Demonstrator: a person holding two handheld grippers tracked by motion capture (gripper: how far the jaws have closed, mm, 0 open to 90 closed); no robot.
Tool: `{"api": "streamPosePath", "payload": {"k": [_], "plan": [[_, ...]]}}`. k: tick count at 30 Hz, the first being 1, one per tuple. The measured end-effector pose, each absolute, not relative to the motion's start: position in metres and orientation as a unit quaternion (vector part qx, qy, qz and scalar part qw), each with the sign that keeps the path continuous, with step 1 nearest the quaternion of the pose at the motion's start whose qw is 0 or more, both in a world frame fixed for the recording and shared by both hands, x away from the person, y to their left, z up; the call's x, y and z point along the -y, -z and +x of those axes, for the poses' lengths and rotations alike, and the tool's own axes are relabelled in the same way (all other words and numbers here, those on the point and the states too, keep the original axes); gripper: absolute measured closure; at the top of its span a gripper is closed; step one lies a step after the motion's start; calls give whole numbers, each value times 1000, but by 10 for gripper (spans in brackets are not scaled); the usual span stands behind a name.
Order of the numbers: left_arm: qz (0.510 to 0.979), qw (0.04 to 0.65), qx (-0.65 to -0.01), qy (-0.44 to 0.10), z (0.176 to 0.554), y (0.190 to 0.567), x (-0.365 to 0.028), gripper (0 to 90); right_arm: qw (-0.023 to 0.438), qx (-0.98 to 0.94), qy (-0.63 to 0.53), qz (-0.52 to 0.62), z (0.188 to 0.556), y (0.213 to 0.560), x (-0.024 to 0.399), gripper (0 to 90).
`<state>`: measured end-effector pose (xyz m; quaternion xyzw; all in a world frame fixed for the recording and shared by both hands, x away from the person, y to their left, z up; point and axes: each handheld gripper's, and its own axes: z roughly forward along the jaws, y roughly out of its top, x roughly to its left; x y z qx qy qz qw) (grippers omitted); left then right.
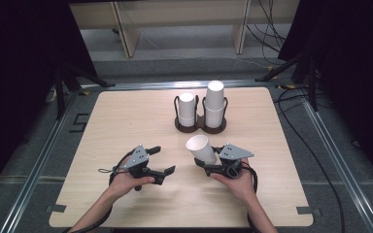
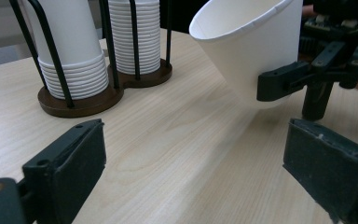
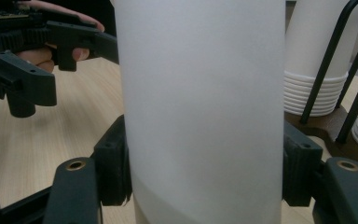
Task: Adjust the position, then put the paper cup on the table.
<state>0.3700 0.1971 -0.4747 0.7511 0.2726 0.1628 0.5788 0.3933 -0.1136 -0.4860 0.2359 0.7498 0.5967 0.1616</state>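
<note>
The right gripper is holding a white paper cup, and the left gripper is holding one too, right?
Not quite. The right gripper does hold the white paper cup, but the left gripper holds nothing. The left gripper view shows its jaws wide apart over bare table.

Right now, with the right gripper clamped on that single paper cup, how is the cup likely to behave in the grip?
The paper cup looks thin-walled and empty, so probably very light. The right gripper holds it tilted by its lower body; the wall likely dents if squeezed harder. Its smooth tapered side could slip through the pads, and laid down it would probably roll in a curve.
</note>
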Motion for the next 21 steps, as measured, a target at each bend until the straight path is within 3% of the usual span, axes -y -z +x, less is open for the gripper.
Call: {"api": "streamPosePath", "payload": {"k": [8,9,14,21], "plan": [[733,590,-298,-163,368,480,-200,53,171,-743,-600,245,393,486,112,348],[727,596,-299,-163,368,483,-200,53,149,-745,-598,254,391,486,113,348],[728,594,-301,-162,366,481,-200,52,177,-739,-603,242,395,485,114,348],[723,596,-307,-166,365,477,-201,52,162,-748,-596,243,396,484,113,348]]}}
